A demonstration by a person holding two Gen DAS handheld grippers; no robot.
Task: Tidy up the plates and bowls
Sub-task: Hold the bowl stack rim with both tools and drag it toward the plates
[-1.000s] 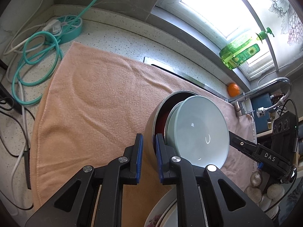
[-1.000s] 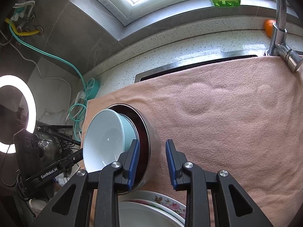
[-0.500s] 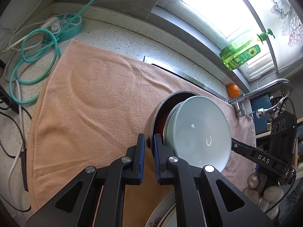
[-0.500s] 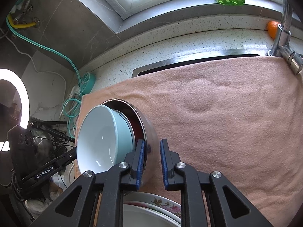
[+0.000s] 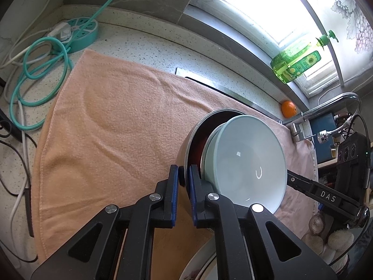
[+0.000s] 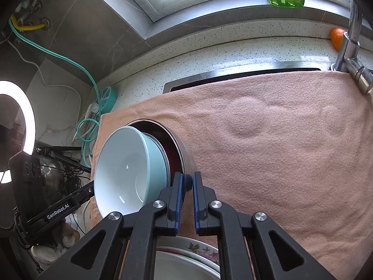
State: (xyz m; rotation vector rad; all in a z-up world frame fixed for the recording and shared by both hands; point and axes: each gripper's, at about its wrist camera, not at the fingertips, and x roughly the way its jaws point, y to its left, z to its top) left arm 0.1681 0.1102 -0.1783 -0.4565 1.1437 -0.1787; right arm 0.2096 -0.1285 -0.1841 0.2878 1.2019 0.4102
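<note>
On speckled counter [image 5: 149,46]: peach towel [image 5: 121,121] | sunlit window [image 5: 268,7] | both claws clamp steel bowl [image 6: 186,161] rim

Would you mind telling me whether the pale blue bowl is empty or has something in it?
Empty: the pale blue bowl, nested in the steel bowl, shows a bare glossy inside with only light reflections.

Speckled counter [image 5: 149,46] — peach towel [image 5: 121,126], teal power strip [image 5: 81,31], orange [image 5: 288,109].

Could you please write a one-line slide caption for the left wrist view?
Left tongs pinch the steel bowl's rim, blue bowl nested inside, above a peach towel.
</note>
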